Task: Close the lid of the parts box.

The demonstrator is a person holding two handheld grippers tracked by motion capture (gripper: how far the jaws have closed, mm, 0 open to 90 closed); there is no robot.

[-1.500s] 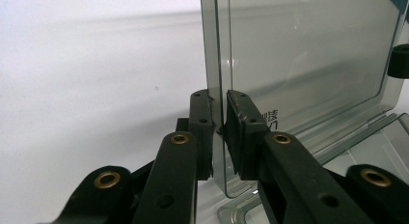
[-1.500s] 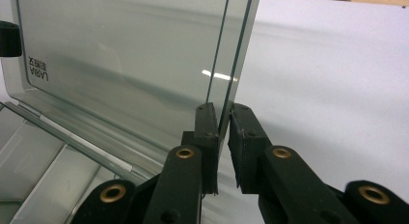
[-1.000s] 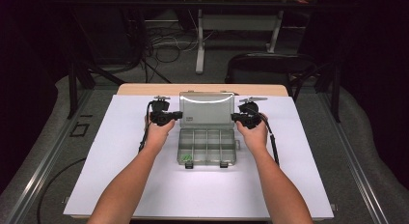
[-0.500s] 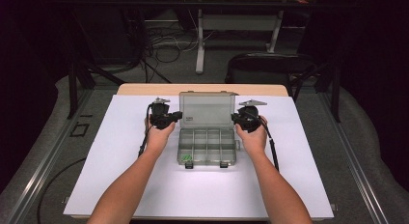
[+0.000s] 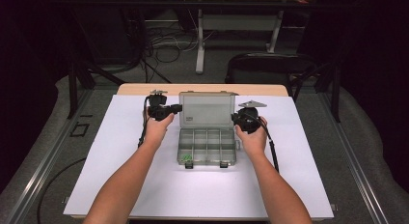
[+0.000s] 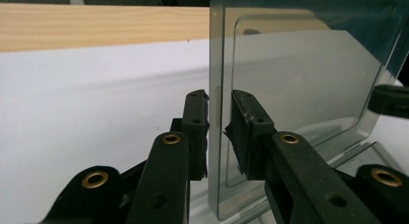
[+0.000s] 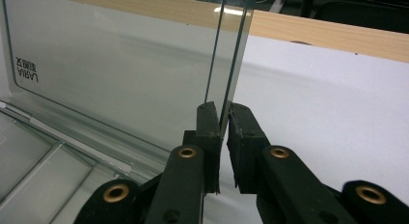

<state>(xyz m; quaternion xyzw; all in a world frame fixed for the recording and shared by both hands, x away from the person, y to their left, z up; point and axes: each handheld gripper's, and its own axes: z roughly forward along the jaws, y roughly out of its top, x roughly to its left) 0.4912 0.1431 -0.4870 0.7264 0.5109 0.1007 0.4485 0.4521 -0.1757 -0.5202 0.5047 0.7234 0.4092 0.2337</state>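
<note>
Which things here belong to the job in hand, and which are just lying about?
In the job:
- clear compartment box
- its raised lid
- left gripper, just opening, lid edge between its fingers
- right gripper, clamped on the lid's other edge

Lying about:
- black chair
- floor cables

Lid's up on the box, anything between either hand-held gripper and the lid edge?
Nothing visible. The lid stands upright; the left hand-held gripper has its edge between its jaws, which have just been opening, with a small gap at each pad. The right hand-held gripper is clamped on the opposite edge.
</note>
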